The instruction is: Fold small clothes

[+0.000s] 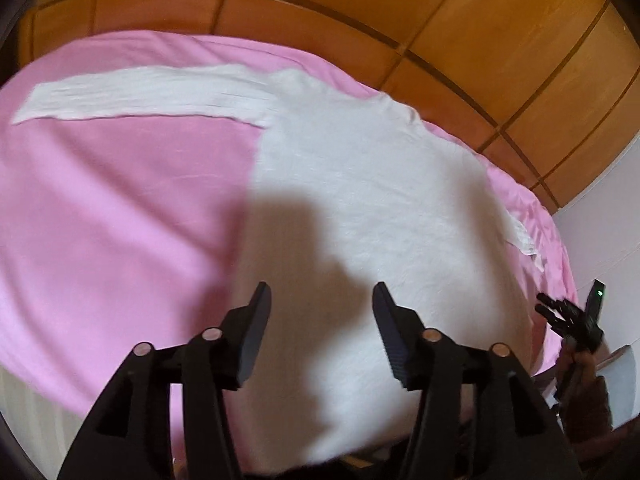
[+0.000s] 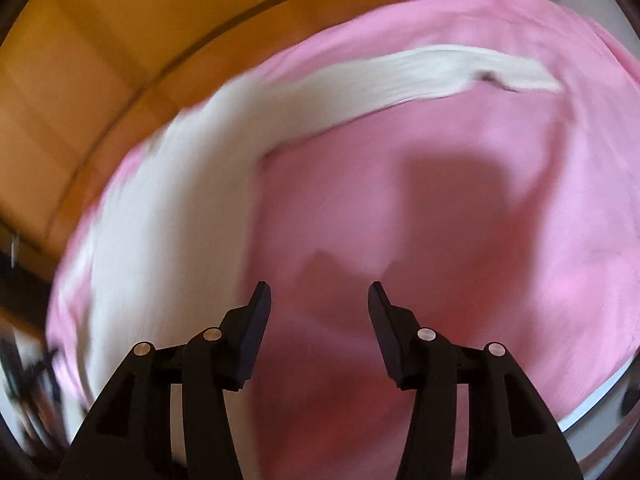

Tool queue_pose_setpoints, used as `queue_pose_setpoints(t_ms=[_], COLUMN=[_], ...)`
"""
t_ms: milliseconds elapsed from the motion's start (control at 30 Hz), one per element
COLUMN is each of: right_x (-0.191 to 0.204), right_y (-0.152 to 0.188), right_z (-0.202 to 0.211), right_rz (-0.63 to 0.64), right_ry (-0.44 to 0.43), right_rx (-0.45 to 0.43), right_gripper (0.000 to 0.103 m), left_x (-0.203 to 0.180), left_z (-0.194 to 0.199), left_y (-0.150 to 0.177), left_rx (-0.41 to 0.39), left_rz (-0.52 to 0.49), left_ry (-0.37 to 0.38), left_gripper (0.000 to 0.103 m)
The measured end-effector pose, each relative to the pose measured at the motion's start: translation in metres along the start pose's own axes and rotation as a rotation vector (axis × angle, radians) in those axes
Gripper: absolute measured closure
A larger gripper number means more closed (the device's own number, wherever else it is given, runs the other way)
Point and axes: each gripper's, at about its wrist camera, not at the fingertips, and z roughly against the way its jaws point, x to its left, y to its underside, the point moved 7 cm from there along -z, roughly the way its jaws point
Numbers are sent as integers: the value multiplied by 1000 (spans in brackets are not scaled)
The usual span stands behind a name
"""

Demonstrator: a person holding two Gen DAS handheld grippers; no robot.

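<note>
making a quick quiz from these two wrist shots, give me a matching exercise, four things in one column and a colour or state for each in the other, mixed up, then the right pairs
Column one:
1. white long-sleeved knit garment
2. smooth bed sheet
3. panelled wooden wall
4. left gripper

Column two:
A. orange-brown
B. open, holding nothing
C. spread flat, one sleeve stretched out sideways
D. pink

Pairs: 1-C, 2-D, 3-A, 4-B
</note>
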Motion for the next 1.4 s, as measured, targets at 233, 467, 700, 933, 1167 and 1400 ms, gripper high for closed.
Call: queue_pose_setpoints(t_ms=[233, 467, 700, 933, 1167, 1400], right_x=[-108, -143, -167, -152, 44, 245], right_y=[-103, -161, -190, -218, -208, -117], right_z=[-32, -75, -78, -42, -37, -93], right_rz=[-536, -752, -594, -424, 66, 454], right_ry=[-80, -172, 129, 248, 27, -164], right_rx=[-163, -202, -170, -262, -235, -66], right_gripper=[53, 53, 98, 98, 98, 98], left_x=[-52, -73, -77, -79, -77, -62], left_z=[-58, -83, -94, -94, -86, -72], left_y=[2, 10, 9, 5, -6, -17], left_rx=[111, 154, 170, 169, 137, 86], left_rz=[-71, -85, -92, -108, -70, 3], left_ry=[23, -1, -31, -21, 43, 71], left_gripper=[47, 42, 39, 36, 35, 28])
